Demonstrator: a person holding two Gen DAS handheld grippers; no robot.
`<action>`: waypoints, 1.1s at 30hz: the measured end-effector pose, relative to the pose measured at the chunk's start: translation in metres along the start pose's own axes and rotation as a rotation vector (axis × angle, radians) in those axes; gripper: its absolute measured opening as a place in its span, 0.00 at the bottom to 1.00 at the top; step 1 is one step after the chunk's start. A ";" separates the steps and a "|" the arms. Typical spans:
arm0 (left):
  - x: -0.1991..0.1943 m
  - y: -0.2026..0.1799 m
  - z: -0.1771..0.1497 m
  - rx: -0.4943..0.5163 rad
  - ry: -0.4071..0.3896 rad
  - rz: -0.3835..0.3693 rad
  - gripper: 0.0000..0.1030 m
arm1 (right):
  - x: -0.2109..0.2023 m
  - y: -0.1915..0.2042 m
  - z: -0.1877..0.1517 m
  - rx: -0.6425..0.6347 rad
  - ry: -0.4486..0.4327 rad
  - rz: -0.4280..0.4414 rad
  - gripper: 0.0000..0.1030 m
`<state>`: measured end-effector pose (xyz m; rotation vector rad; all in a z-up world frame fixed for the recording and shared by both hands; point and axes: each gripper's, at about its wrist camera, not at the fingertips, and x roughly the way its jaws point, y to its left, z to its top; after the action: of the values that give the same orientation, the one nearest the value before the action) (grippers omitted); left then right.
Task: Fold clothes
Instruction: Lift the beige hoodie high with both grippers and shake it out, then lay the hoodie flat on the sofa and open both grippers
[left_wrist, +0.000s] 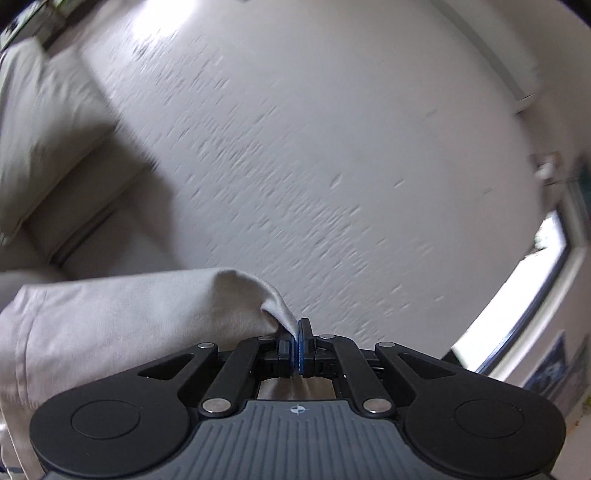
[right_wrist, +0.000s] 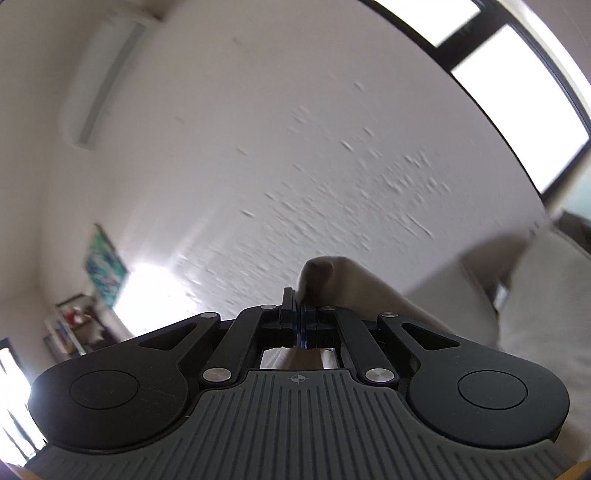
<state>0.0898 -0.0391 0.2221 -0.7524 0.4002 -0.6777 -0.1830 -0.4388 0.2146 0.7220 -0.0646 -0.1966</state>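
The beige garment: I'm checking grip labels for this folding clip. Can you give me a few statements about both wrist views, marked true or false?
1. The left claw is shut on a pinch of the beige garment. True.
2. The right claw stands wide open with nothing in it. False: it is shut on a fold of the garment.
3. In the left wrist view the garment trails off to the left of the claw. True.
4. Both cameras look down on a table. False: they face a white textured wall.
5. A window shows at the upper right of the right wrist view. True.
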 end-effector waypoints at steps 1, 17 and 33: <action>0.022 0.000 0.005 -0.005 0.024 0.020 0.00 | 0.023 -0.008 -0.001 0.009 0.022 -0.033 0.02; 0.056 0.027 -0.047 0.172 0.082 -0.003 0.00 | 0.030 -0.032 -0.001 -0.152 0.021 -0.128 0.01; 0.104 0.228 -0.230 0.123 0.545 0.509 0.00 | 0.037 -0.270 -0.251 0.305 0.557 -0.540 0.01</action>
<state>0.1317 -0.1008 -0.1100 -0.3126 0.9998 -0.4083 -0.1573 -0.4809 -0.1523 1.0675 0.6501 -0.5006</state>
